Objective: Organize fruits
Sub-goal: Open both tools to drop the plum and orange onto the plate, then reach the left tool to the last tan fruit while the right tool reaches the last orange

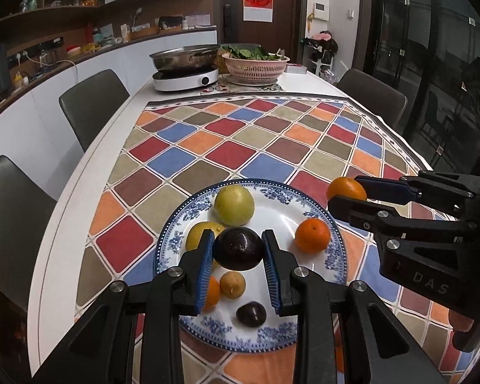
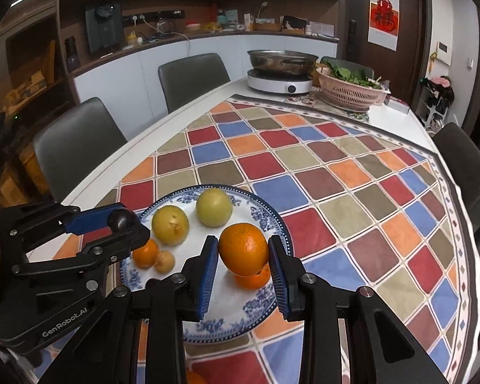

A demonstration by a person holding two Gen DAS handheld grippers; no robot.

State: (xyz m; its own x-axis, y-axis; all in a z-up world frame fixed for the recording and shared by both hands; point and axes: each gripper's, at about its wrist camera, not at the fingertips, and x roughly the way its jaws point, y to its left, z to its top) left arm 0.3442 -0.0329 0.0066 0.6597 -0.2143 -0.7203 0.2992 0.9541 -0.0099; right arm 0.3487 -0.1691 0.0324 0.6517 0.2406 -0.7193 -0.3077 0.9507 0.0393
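A blue-and-white plate (image 1: 172, 243) (image 2: 262, 214) sits on the checked cloth near the table's front. My left gripper (image 1: 237, 236) (image 2: 129, 219) is shut on a dark purple fruit (image 1: 238, 249) (image 2: 122, 219), held just above the plate. My right gripper (image 2: 243, 241) (image 1: 344, 190) is shut on a large orange (image 2: 244, 249) (image 1: 346, 190) over the plate's right rim. On the plate lie a green fruit (image 1: 234, 204), a yellow fruit (image 1: 198, 233), an orange (image 1: 313, 235), a small tan fruit (image 1: 232, 284) and a small dark fruit (image 1: 251, 313). Another orange (image 1: 212, 291) is half hidden behind my left finger.
At the table's far end stand a steel pot on a white induction cooker (image 1: 185, 78) and a pink colander of greens (image 1: 256, 67). Grey chairs (image 1: 92, 102) line the left side, another (image 1: 374, 96) the right. The checked cloth (image 1: 256, 147) covers the table's middle.
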